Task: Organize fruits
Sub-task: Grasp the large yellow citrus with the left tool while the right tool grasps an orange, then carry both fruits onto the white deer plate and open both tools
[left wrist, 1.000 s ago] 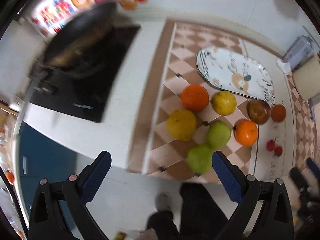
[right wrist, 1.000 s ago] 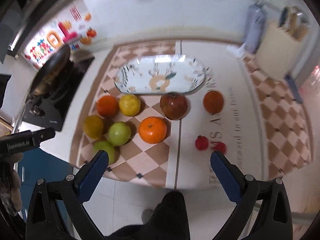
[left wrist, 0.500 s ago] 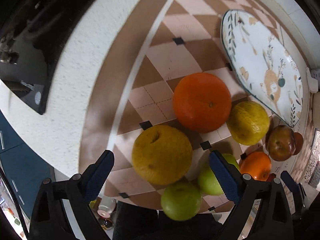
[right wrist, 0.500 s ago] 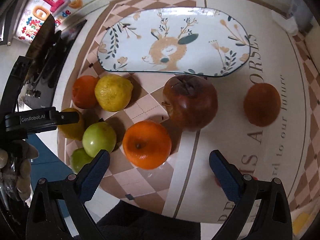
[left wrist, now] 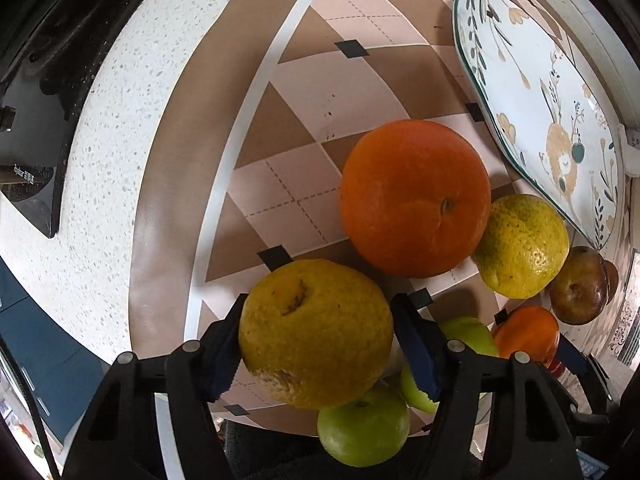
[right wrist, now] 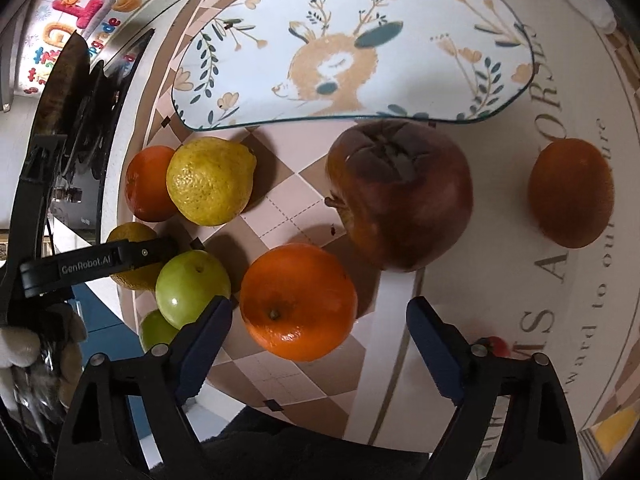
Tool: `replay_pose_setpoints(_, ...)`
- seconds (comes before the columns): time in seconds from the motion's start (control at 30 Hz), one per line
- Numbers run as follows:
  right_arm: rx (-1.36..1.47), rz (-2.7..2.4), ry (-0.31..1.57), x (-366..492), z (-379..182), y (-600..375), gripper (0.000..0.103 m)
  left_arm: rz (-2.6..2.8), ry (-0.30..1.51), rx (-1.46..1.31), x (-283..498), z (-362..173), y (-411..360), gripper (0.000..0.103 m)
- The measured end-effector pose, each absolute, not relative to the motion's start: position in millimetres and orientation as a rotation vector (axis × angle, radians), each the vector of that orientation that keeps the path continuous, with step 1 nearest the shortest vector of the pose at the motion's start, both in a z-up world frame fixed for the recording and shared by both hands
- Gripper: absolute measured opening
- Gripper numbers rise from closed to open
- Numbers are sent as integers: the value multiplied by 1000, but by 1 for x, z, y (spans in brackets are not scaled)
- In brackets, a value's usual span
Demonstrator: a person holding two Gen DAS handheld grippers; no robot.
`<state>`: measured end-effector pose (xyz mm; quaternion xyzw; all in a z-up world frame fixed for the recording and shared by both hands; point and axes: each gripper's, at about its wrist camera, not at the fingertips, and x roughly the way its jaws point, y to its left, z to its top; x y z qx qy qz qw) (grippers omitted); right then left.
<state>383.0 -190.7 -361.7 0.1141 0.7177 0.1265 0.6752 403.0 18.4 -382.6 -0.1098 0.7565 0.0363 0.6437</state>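
My left gripper is shut on a dark-yellow citrus fruit at the near left of the checked mat; the fruit also shows in the right wrist view under the left gripper's arm. A large orange, a yellow lemon-like fruit and two green apples lie around it. My right gripper is open, its jaws either side of an orange. A dark red-brown fruit and a dull orange fruit lie beyond. The oval deer-print plate is behind.
A black stove with a pan stands to the left on the speckled counter. A small red fruit lies by my right finger. The counter's front edge is just below the near fruits.
Both grippers moved forward and down to the fruits. The left gripper closed on the dark-yellow citrus. The right gripper came around the orange, still open.
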Motion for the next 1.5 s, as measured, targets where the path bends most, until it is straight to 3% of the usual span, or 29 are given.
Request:
replay_pose_setpoints(0.1,262,292,1633,386,-367,-185,85,90,1717,-232,396,-382,18,60)
replay_pose_setpoints(0.23,255,313,1649,387,-371,-178,67,90,1709,-222,390,-383,18,60)
replay_pose_setpoints(0.4,234,307,1665,386,-369,-167,66,83,1680,-208,385,-351,25,59)
replay_pose_setpoints(0.53,400,373,1677,387,-346,-182,65,39,1606,-227,379,-303,18,59)
replay_pose_setpoints(0.77,382,358,1479,442,-276,-216,65,-86,1433,-208,438,-221,-19,59)
replay_pose_setpoints(1.07,212,276,1484,536,-305,-231,65,-126,1581,-159,548,-292,-78,60)
replay_pose_setpoints(1.5,71,270,1528,573,-352,-219,65,-98,1700,-183,591,-341,-96,60)
